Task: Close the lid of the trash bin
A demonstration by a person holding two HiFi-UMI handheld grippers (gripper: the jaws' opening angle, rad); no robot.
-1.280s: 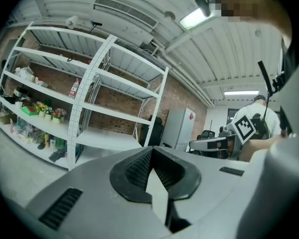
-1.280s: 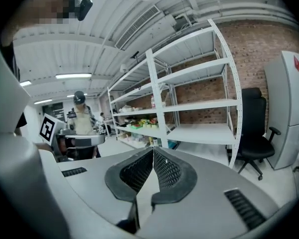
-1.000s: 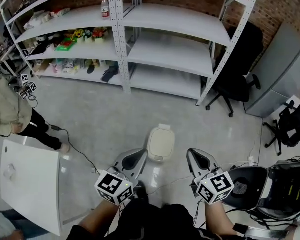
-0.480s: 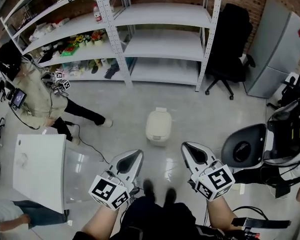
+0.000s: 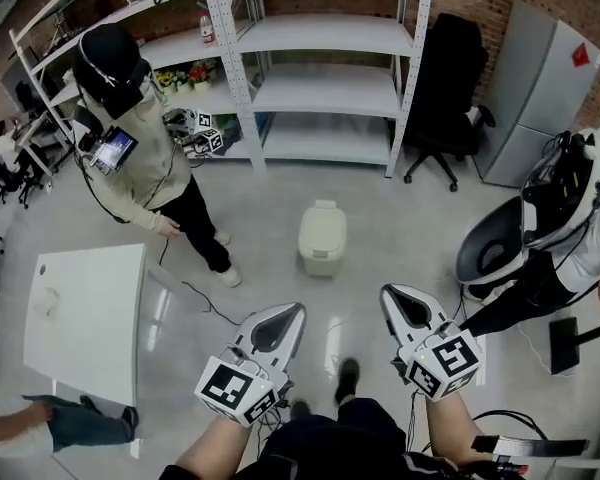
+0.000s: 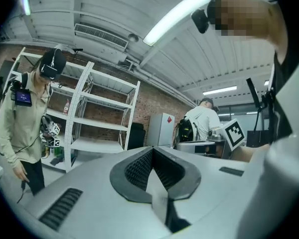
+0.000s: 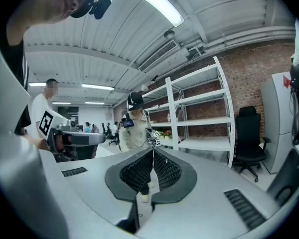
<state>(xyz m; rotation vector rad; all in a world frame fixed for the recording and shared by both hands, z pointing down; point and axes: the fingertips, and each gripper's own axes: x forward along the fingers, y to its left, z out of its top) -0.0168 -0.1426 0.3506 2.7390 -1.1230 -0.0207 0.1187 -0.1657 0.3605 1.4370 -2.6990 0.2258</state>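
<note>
The trash bin point(image 5: 322, 238) stands on the floor point(image 5: 400, 218) ahead of the person, in the open space in front of the shelves point(image 5: 320, 88), well apart from both grippers. Its lid point(image 5: 323, 221) looks to lie flat on top in the head view, though the bin is too small there to be sure it is fully down. Neither gripper view shows the bin at all.

The left gripper point(image 5: 293, 313) and the right gripper point(image 5: 393, 295) are held low in front of the person, pointing towards the bin, one to each side of its line. In their own views the left gripper point(image 6: 150, 149) and the right gripper point(image 7: 153, 151) each have the jaws pressed together with nothing between them.

A person in a beige top point(image 5: 140, 158) stands to the left of the bin, a white tabletop point(image 5: 80, 313) nearer still on that side, and an office chair point(image 5: 450, 68) at the back right.

As I judge it, nothing is touching the bin, so this is either the approach or standing clear. If the lid still needs seating, the next move calls for stepping closer and pressing down on top with one closed gripper.
</note>
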